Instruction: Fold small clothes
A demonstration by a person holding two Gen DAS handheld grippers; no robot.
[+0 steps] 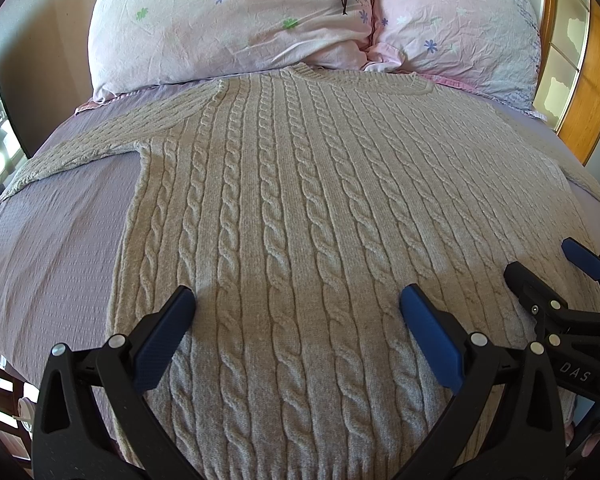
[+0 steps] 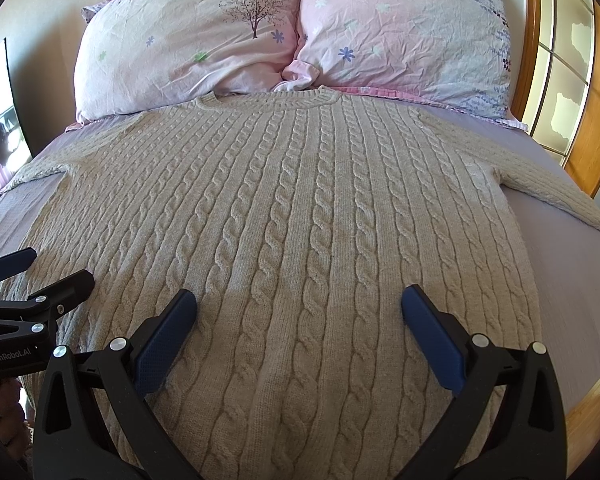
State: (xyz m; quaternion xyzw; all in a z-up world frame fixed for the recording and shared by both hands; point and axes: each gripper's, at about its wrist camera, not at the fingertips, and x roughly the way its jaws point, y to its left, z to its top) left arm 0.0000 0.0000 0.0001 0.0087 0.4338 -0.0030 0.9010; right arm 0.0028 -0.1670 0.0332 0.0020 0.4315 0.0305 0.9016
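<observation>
grey cable-knit sweater (image 1: 300, 208) lies flat on the bed (image 1: 52, 248), long axis 6 to 12 o'clock, collar at 12 toward two pillows (image 2: 188, 40), hem at 6, sleeves spread toward 9 and 3. left tool (image 1: 298, 312) spread wide above the lower body, gripping nothing. right tool (image 2: 299, 312) equally wide, also empty, just beside it at 3.

I saw a beige sweater (image 1: 300, 208) knitted in rope-like cable columns, lying on a pale lilac bedsheet (image 1: 56, 248) with a fine ribbed texture. The pillows (image 2: 196, 36) were pink, printed with a dark bare tree and small blue and green flowers. My grippers had black frames and blue fingertips (image 2: 432, 336).
</observation>
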